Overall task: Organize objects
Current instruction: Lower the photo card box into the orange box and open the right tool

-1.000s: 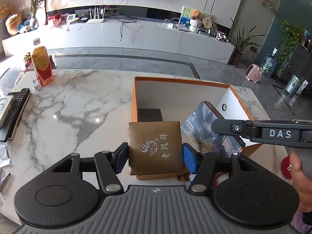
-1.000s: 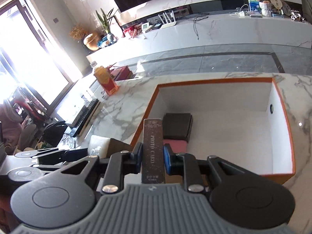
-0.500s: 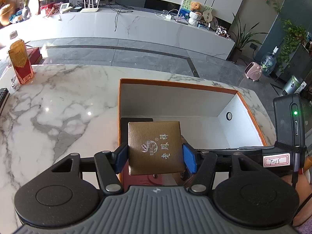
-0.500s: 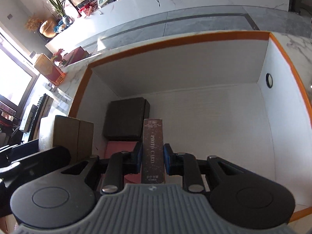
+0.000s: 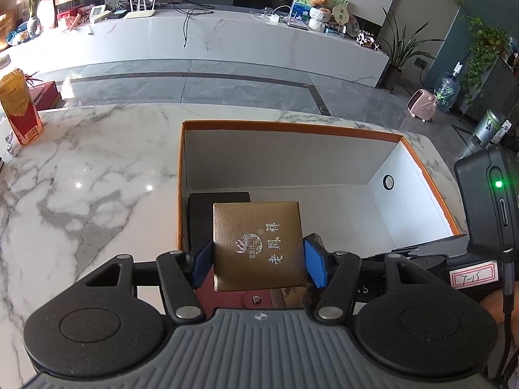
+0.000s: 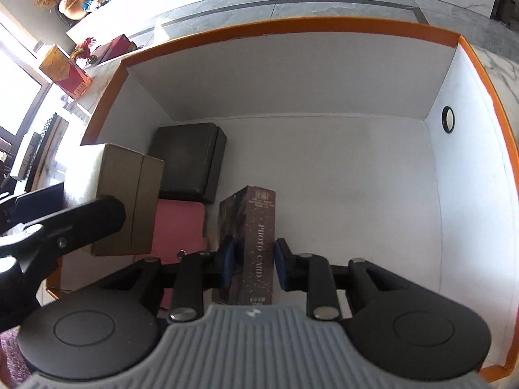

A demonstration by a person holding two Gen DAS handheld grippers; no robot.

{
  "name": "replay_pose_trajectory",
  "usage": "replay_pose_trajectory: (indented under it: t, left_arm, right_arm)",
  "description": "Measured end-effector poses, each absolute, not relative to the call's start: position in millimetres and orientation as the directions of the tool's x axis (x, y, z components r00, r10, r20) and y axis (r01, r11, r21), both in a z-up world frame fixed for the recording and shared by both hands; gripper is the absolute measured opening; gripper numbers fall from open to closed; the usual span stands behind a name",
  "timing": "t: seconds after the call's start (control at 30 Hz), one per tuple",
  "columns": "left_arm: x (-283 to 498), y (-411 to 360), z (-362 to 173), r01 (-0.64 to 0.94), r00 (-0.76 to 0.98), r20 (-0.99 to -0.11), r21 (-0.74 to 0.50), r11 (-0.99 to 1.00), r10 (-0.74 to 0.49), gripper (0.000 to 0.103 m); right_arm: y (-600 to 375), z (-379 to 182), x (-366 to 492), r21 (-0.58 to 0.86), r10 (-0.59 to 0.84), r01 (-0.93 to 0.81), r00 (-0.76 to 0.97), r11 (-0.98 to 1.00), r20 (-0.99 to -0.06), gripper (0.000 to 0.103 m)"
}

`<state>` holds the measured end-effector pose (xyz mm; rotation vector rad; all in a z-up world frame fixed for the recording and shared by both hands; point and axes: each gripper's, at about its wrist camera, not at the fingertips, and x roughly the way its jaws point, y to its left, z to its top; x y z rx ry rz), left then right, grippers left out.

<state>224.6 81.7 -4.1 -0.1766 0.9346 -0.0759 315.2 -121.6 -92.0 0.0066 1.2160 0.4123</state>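
My left gripper [image 5: 258,262] is shut on a gold-brown square box [image 5: 258,246] and holds it over the near left corner of the orange-rimmed white box [image 5: 292,126]. My right gripper [image 6: 254,267] is low inside the white box [image 6: 324,74]; its jaws have parted and a gap shows on the right of the dark photo card box [image 6: 251,246], which stands on the floor between them. A black case [image 6: 189,159] and a red case [image 6: 178,227] lie on the box floor at the left. The gold box also shows in the right wrist view [image 6: 126,197].
The white box sits on a marble table [image 5: 81,175]. A yellow-red carton [image 5: 18,107] stands at the table's far left. A remote and keyboard [image 6: 35,142] lie off the left side. The right half of the white box floor [image 6: 356,194] is bare.
My right gripper has gone down into the white box with the photo card box and its jaws have opened off it. My left gripper has moved a little further over the box corner.
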Motion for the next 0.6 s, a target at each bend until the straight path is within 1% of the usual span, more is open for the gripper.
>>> replay_pose_trajectory:
  t: [0.1,0.13,0.2,0.33,0.4,0.6]
  left_arm:
    - [225,80,-6,-0.014,0.587,-0.797,-0.182,0.983,-0.139,0.069]
    - [226,81,-7,-0.015,0.586,-0.799,-0.181,0.983,-0.138,0.069]
    - [228,81,-9,-0.018,0.581,-0.802,-0.179,0.984,-0.135,0.069]
    - [229,81,-9,-0.019,0.578,-0.805,-0.177,0.984,-0.134,0.069]
    - [230,81,-9,-0.018,0.576,-0.806,-0.178,0.984,-0.136,0.069]
    - [235,81,-12,-0.014,0.566,-0.811,-0.189,0.982,-0.148,0.069]
  right_arm:
    - [-122,-97,320,0.202,0.289,-0.313,0.264,0.928,-0.92,0.033]
    - [-122,-99,320,0.201,0.286,-0.313,0.255,0.928,-0.924,0.033]
    - [-122,-100,319,0.195,0.281,-0.321,0.25,0.927,-0.927,0.03]
    - [-120,-101,317,0.182,0.276,-0.346,0.246,0.92,-0.929,0.026]
    - [-117,-101,316,0.179,0.278,-0.364,0.24,0.914,-0.93,0.018]
    - [-112,-100,313,0.186,0.298,-0.415,0.224,0.891,-0.928,0.016]
